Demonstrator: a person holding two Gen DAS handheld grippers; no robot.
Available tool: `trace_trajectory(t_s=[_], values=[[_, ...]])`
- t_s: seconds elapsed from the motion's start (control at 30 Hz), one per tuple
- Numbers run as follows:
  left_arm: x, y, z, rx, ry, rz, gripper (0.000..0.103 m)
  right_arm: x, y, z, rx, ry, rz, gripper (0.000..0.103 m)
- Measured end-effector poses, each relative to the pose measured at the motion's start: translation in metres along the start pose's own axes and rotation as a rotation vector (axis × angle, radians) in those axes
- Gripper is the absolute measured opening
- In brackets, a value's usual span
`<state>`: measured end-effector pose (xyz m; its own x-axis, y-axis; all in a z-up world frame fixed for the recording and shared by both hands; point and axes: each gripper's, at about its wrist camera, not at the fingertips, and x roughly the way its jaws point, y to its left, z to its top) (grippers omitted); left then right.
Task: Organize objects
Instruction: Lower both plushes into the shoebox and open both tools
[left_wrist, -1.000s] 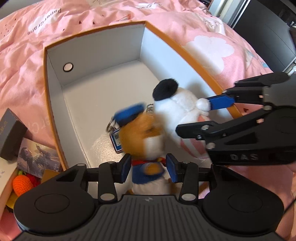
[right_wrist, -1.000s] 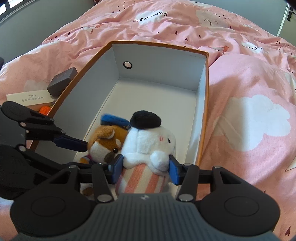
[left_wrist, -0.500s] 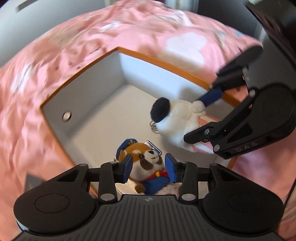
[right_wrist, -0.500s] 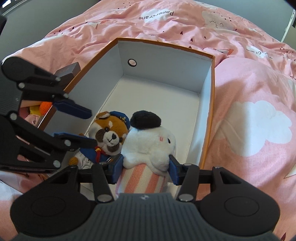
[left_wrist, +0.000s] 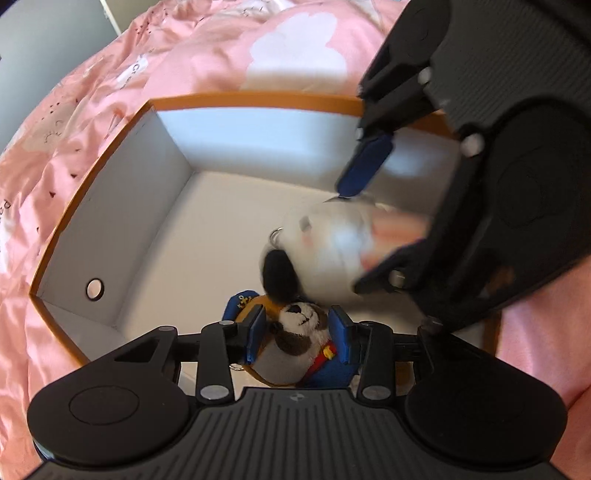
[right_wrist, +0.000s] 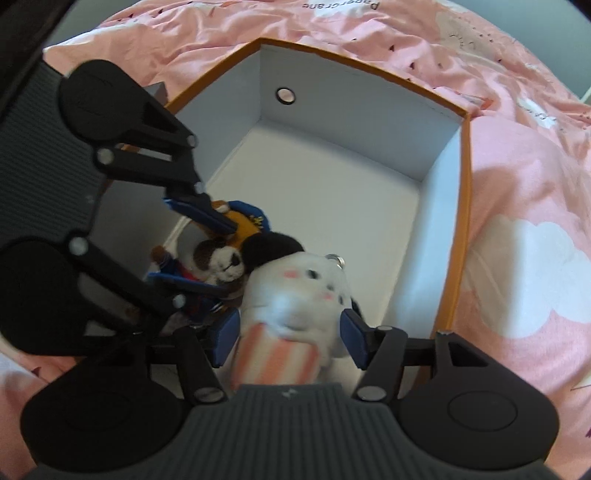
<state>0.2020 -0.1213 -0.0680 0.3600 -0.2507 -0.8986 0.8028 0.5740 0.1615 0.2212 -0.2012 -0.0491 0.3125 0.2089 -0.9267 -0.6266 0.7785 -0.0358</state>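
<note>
Inside an open white cardboard box with an orange rim (right_wrist: 466, 192), two plush keychain toys lie side by side on the box floor. The white plush with a black cap and pink-striped body (right_wrist: 295, 295) lies with its long axis running from six toward twelve o'clock in the right wrist view, its cap tilted to eleven o'clock, its metal ring at one o'clock. The right gripper (right_wrist: 288, 341) straddles its striped body; the jaws are opening, their blue pads standing just clear of the fur on both sides.

At its nine o'clock, touching it, sits the brown-and-white plush dog in a blue sailor cap and uniform (left_wrist: 301, 341), head toward twelve o'clock in the left wrist view. The left gripper (left_wrist: 299, 336) has its jaws clenched on the dog, blue pads pressing both sides of its head and chest.

The two grippers crowd the near end of the box, the right one's frame filling the left view from one to four o'clock. The far end of the box holds nothing but a round finger hole (right_wrist: 286, 96) in its wall. A pink quilt printed with white clouds (right_wrist: 535, 258) surrounds the box on the bed.
</note>
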Motion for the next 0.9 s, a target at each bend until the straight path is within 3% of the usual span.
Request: trace_trajectory(t_s=[0.17, 0.37, 0.67, 0.73, 0.9], values=[[-0.003, 0.007, -0.007, -0.063, 0.028, -0.024, 0.037, -0.006, -0.011, 0.001, 0.073, 0.029, 0.114, 0.063], [-0.005, 0.010, -0.018, -0.076, 0.095, -0.010, 0.034, -0.011, -0.019, 0.007, 0.082, 0.013, 0.083, 0.062], [-0.007, 0.011, -0.023, -0.081, 0.085, -0.015, 0.031, 0.010, -0.005, 0.017, -0.201, 0.075, 0.059, 0.076], [-0.007, 0.012, -0.022, -0.076, 0.081, -0.020, 0.030, 0.011, -0.002, 0.017, -0.263, 0.100, 0.094, 0.068], [-0.008, 0.013, -0.023, -0.065, 0.084, -0.029, 0.028, 0.014, 0.008, 0.018, -0.381, 0.117, 0.146, 0.066]])
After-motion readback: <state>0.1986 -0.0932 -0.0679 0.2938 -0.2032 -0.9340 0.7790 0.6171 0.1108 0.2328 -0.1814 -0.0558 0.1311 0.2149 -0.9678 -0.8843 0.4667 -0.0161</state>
